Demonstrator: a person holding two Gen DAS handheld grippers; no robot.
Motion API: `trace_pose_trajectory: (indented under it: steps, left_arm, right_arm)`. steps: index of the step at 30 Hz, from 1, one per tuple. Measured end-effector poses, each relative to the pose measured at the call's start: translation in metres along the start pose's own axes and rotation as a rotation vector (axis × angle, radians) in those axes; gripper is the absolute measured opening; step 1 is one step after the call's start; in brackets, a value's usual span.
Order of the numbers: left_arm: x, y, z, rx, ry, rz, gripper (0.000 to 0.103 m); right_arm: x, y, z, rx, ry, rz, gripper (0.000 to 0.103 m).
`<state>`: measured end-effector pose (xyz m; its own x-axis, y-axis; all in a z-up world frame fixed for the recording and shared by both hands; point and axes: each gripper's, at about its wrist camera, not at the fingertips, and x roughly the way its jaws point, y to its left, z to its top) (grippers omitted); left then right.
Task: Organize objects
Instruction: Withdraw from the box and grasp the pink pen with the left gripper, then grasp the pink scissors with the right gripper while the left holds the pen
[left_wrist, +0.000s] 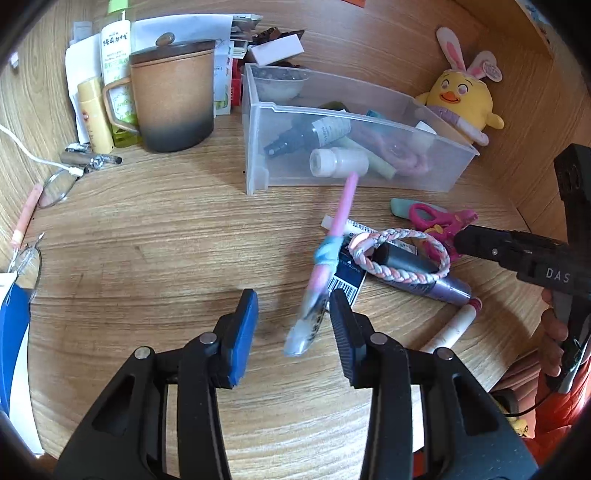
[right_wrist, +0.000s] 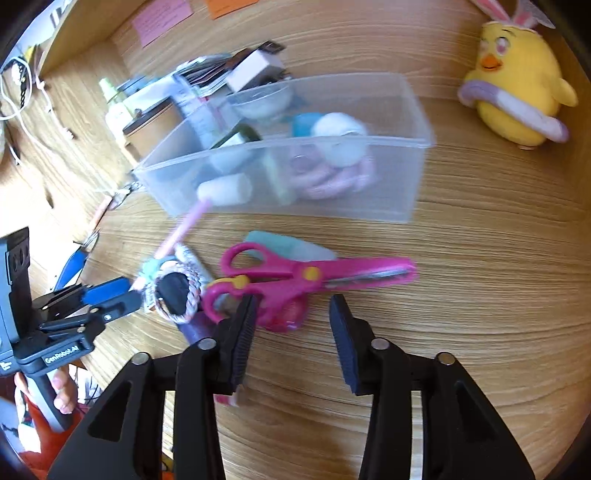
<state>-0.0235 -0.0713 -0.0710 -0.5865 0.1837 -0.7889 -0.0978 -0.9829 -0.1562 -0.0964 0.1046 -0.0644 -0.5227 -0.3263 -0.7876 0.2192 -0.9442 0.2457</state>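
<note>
My left gripper (left_wrist: 293, 325), fingers apart, framed a slim pink pen (left_wrist: 325, 273) angled toward the clear plastic bin (left_wrist: 258, 147); my right gripper (right_wrist: 291, 332) hovered wide over pink plastic scissors (right_wrist: 295, 277).

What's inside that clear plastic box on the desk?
The clear box holds a dark spray bottle, a small white bottle, a pale green stick and pink rings. Things beneath these are hidden.
</note>
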Motion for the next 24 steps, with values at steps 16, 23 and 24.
trace_pose_trajectory:
  steps: [16, 23, 24]
  left_arm:
    - [-0.014, 0.010, -0.016, -0.003, -0.006, 0.049, 0.016]
    - [-0.011, 0.007, -0.014, 0.027, 0.003, 0.067, 0.016]
    - [-0.010, 0.007, -0.013, 0.029, 0.006, 0.067, 0.016]
  right_arm:
    - [-0.011, -0.030, -0.005, -0.022, -0.020, -0.170, 0.039]
    - [-0.019, -0.060, -0.010, -0.002, 0.000, -0.267, 0.032]
    - [-0.020, -0.063, -0.011, 0.003, 0.002, -0.271, 0.032]
